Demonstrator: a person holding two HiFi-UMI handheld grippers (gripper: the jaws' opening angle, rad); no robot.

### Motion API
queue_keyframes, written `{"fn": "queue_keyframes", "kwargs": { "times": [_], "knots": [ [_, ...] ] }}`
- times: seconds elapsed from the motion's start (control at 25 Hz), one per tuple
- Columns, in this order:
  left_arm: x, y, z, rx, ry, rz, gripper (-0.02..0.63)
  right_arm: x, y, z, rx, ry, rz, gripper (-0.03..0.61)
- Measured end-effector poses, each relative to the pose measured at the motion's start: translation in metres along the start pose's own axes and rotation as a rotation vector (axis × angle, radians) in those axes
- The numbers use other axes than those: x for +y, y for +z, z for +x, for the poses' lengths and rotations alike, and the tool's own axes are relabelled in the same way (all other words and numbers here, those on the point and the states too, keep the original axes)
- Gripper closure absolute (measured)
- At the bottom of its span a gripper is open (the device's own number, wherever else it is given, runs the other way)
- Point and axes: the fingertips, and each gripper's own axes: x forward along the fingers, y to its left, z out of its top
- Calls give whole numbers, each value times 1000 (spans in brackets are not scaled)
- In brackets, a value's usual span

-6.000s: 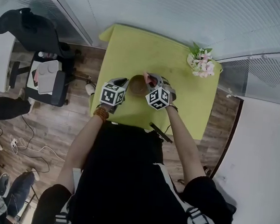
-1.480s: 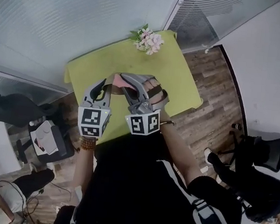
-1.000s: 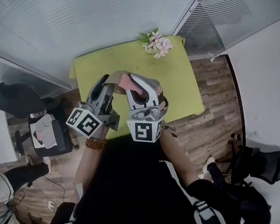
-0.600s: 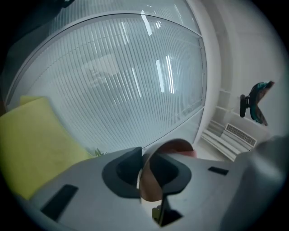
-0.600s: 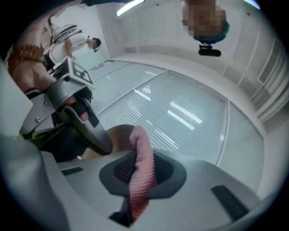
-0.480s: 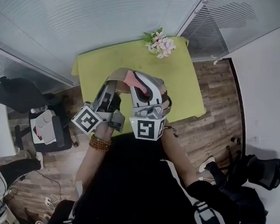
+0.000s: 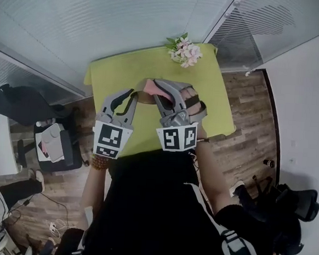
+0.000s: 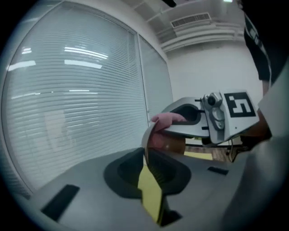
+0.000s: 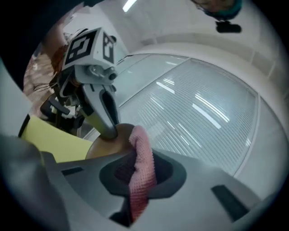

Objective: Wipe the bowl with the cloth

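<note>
Left claw (image 7: 130, 97) tightening on bowl (image 9: 106, 145), right claw (image 7: 161, 91) clamped.

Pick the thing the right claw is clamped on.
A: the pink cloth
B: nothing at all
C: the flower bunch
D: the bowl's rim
A: in the right gripper view the right claw has its jaws closed on the pink cloth, with the brown bowl behind it.
</note>
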Motion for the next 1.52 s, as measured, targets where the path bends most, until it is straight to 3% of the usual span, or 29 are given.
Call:
{"fn": "queue_keyframes", "kwargs": {
  "times": [0.08, 0.24, 0.52, 0.6, 0.68, 0.8, 0.84, 0.92, 1.04, 1.12, 1.2, 1.24, 1.28, 1.36, 1.44, 1.52],
  "knots": [
    [3, 0, 4, 23, 54, 1, 575, 7, 10, 2, -11, 24, -86, 554],
    [12, 4, 4, -35, 73, -166, 592, 6, 23, 2, -45, 7, -124, 551],
    [22, 24, -5, -282, -50, -652, 585, -22, 45, -7, -145, -142, 21, 537],
    [24, 26, -7, -325, -74, -735, 580, -25, 47, -8, -163, -156, 42, 535],
    [24, 25, -9, -314, -45, -677, 578, -22, 45, -9, -167, -148, 54, 535],
    [21, 14, -4, -156, 60, -374, 598, -14, 29, 0, -128, -79, 124, 532],
    [20, 9, 0, -98, 64, -325, 599, -11, 21, 5, -107, -52, 143, 529],
    [18, -6, 10, -19, 28, -363, 598, -4, 9, 13, -70, -19, 115, 494],
    [18, -32, 20, 49, -23, -533, 598, 11, 7, 20, -59, 17, 21, 391],
    [18, -44, 23, 70, -38, -624, 598, 19, 10, 22, -79, 50, -13, 382],
    [17, -51, 24, 87, -42, -662, 599, 27, 12, 21, -113, 84, -37, 393],
    [16, -54, 24, 96, -42, -667, 599, 31, 11, 20, -127, 100, -29, 428],
    [16, -59, 25, 108, -42, -667, 598, 33, 9, 21, -132, 118, 8, 457],
    [15, -77, 28, 155, -39, -662, 598, 46, -5, 27, -108, 207, 177, 483],
    [11, -115, 36, 247, -34, -661, 598, 83, -33, 40, -41, 383, 372, 477],
    [2, -168, 49, 363, -45, -684, 598, 134, -69, 53, 41, 539, 449, 437]
  ]
}}
